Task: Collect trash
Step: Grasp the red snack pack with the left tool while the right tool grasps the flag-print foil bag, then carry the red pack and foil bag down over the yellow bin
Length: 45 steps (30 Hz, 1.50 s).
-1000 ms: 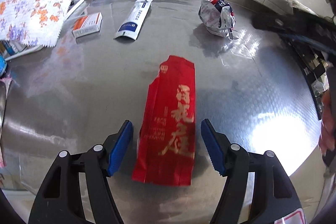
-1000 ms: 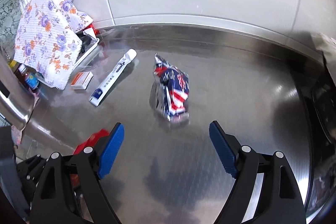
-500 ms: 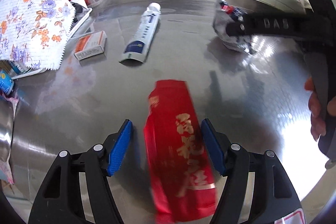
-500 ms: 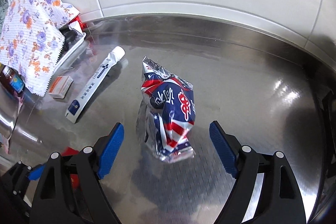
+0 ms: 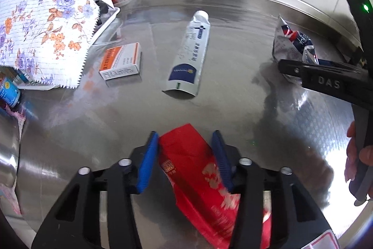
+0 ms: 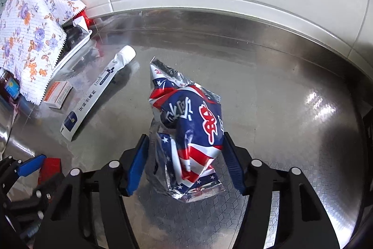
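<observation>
Below, left gripper (image 5: 184, 148) closing around flat red foil packet (image 5: 200, 181); right gripper (image 6: 184, 155) closing around crumpled blue-red-white snack bag (image 6: 188, 132), lower centre.

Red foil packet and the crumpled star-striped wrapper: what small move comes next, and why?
Probably finish both squeezes before lifting. The left tongs are closing around the red foil packet, the right tongs around the crumpled star-striped wrapper; both pieces lie on the steel counter.
</observation>
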Each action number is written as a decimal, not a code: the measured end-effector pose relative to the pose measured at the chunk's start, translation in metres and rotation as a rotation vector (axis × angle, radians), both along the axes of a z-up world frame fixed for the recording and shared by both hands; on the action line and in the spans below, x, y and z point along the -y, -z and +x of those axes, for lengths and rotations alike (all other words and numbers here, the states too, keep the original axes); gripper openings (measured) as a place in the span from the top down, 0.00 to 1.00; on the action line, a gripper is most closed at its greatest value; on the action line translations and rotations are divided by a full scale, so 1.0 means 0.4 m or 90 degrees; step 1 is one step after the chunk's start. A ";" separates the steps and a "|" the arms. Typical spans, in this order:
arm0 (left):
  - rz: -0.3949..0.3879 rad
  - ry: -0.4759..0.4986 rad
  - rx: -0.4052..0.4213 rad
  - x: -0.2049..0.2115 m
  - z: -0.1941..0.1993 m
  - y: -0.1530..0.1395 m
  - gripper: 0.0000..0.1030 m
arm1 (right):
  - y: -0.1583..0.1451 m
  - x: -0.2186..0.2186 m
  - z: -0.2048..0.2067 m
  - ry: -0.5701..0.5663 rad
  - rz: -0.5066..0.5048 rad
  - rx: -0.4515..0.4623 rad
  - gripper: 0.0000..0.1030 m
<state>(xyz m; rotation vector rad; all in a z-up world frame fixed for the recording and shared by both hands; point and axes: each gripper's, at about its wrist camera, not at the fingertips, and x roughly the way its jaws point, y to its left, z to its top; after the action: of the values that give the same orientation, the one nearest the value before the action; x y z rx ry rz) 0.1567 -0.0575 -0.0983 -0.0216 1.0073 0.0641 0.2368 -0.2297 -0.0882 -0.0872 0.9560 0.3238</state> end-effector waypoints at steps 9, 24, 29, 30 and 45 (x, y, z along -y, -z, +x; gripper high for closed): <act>-0.050 -0.019 0.016 -0.043 -0.006 -0.028 0.83 | -0.013 -0.002 -0.012 -0.006 -0.007 0.013 0.59; -0.081 -0.016 0.048 -0.049 -0.034 -0.081 0.95 | -0.042 0.020 -0.051 0.012 0.011 0.019 0.61; -0.088 -0.010 0.065 -0.047 -0.046 -0.111 0.96 | -0.061 0.027 -0.074 0.017 0.011 0.026 0.62; -0.091 -0.008 0.068 -0.048 -0.048 -0.118 0.96 | -0.066 0.028 -0.080 0.018 0.011 0.028 0.62; -0.095 0.022 0.111 -0.052 -0.090 -0.205 0.98 | -0.129 0.033 -0.163 0.029 0.017 0.054 0.62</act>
<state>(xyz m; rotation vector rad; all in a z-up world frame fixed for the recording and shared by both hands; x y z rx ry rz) 0.1206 -0.0368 -0.0163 -0.1442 0.8364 -0.0451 0.1715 -0.2431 -0.0364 -0.0537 0.8678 0.2880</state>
